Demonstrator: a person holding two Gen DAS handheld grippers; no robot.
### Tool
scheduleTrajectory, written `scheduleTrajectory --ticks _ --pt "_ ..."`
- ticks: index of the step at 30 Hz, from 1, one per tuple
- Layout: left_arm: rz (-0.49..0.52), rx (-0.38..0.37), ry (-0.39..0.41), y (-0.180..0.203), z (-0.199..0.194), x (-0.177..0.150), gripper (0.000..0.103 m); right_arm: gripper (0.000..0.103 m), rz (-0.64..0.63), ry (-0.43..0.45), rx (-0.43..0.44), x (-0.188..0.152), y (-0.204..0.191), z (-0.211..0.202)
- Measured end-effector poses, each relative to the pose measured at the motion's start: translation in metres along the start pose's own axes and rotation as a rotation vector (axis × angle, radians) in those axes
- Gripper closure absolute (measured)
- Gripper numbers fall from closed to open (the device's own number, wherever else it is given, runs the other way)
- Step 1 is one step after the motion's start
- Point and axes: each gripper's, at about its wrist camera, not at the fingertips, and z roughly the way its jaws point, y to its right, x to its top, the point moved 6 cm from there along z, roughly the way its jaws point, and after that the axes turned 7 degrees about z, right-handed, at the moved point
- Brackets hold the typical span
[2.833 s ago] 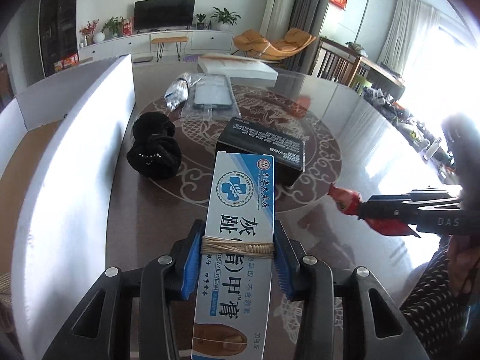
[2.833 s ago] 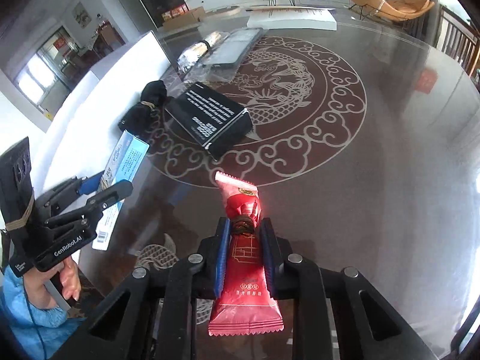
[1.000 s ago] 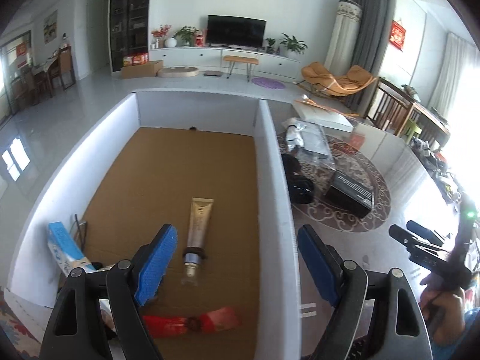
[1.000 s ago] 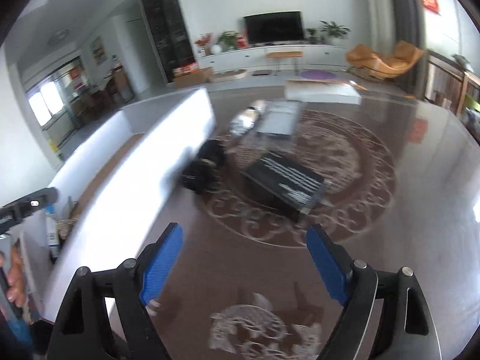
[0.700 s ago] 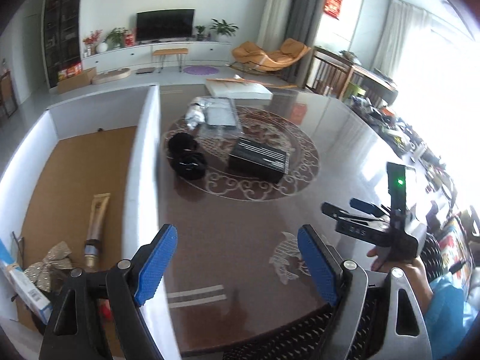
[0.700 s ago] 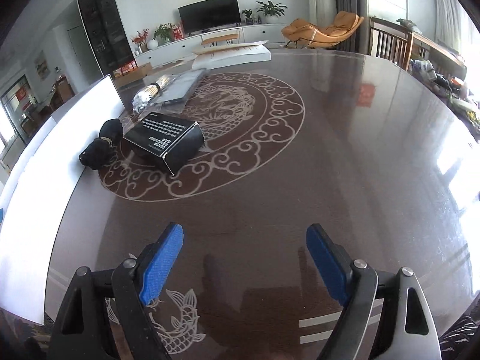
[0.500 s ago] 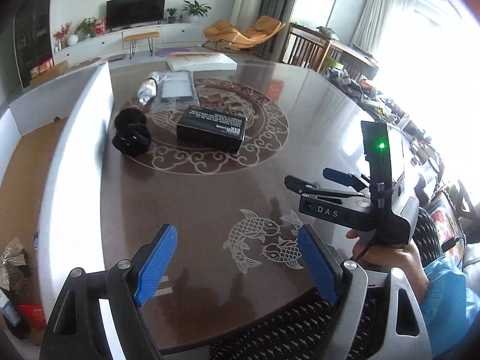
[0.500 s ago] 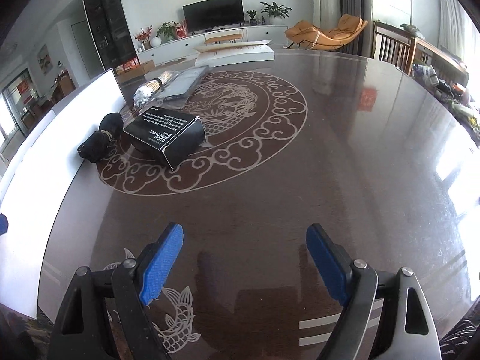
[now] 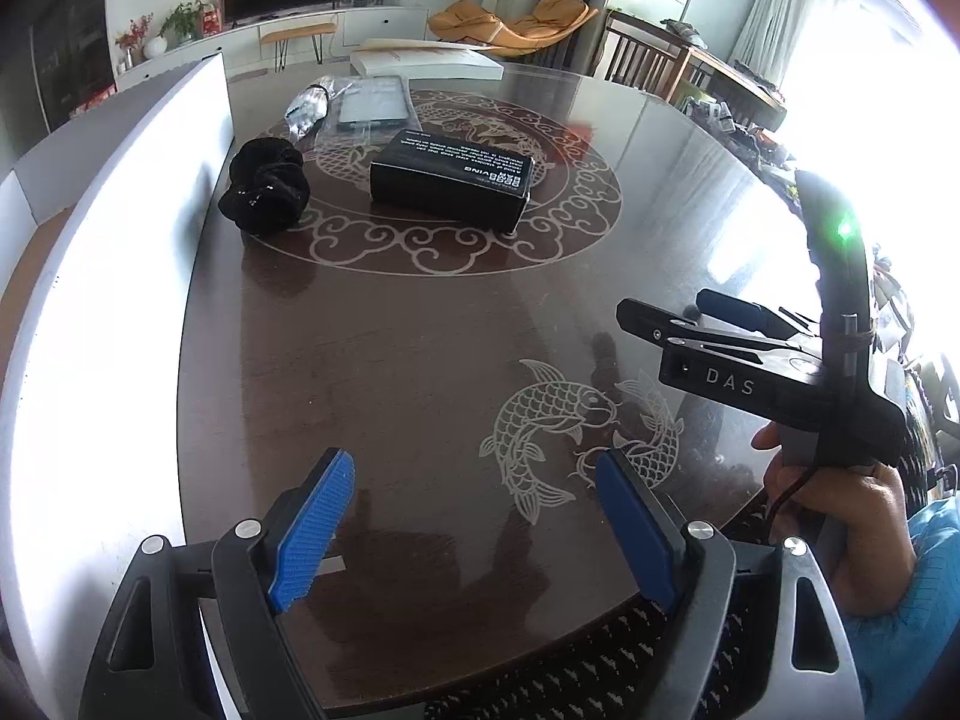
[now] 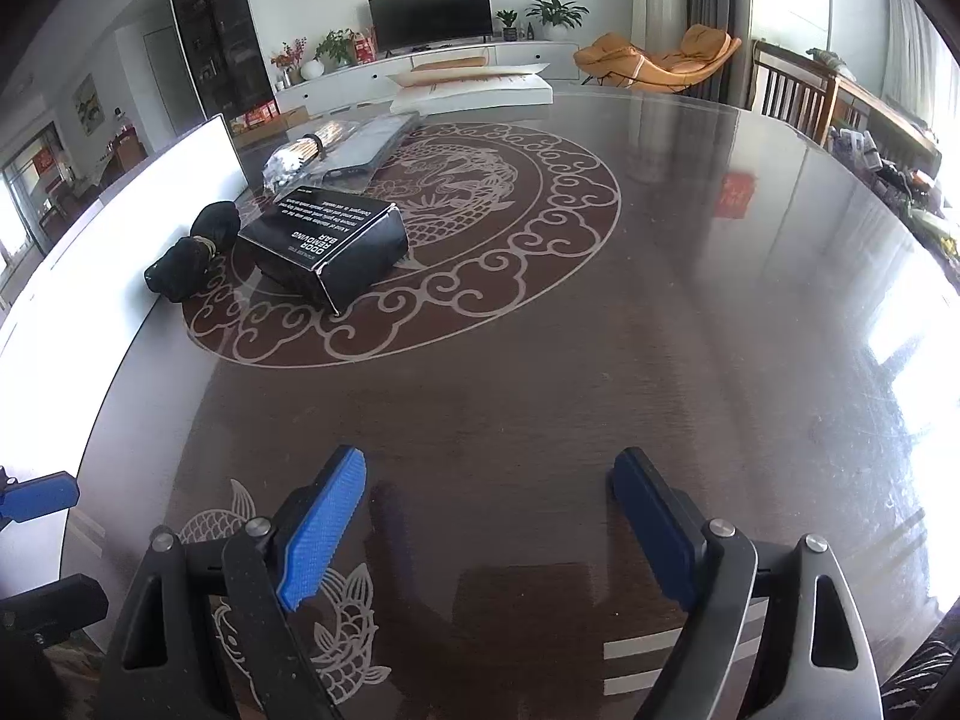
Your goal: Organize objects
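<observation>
A black box [image 9: 451,175] lies on the round dark table [image 9: 420,324], also in the right wrist view [image 10: 324,240]. A black scrunchie [image 9: 264,185] lies left of it by the white bin wall [image 9: 108,276]; it shows in the right wrist view too [image 10: 192,252]. A clear-wrapped dark flat item [image 9: 373,101] and a plastic-bagged bundle [image 9: 307,103] lie farther back. My left gripper [image 9: 474,528] is open and empty over the table's near edge. My right gripper [image 10: 489,525] is open and empty; it shows from the side in the left wrist view [image 9: 696,315].
A white flat box [image 9: 426,63] sits at the table's far edge. The white bin's wall runs along the table's left side [image 10: 120,228]. Wooden chairs [image 10: 792,96] stand at the far right. A patterned seat edge [image 9: 600,660] lies below the near rim.
My left gripper let go of the cream box in the bin and swung back right over the table. My right gripper let go of the red packet and is open.
</observation>
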Motion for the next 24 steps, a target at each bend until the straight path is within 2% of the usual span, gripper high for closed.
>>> scheduleTrajectory --ticks 9,18,24 --pt "0.011 0.074 -0.028 -0.005 0.011 0.0 0.021 0.01 -0.017 -0.005 -0.003 -0.003 -0.003 0.001" --pt "0.023 0.113 -0.055 -0.007 0.019 -0.001 0.021 0.006 -0.036 -0.007 -0.015 -0.005 -0.006 0.002" --pt "-0.011 0.125 -0.018 -0.015 0.017 0.018 0.021 0.003 -0.051 -0.008 -0.024 -0.007 -0.008 0.004"
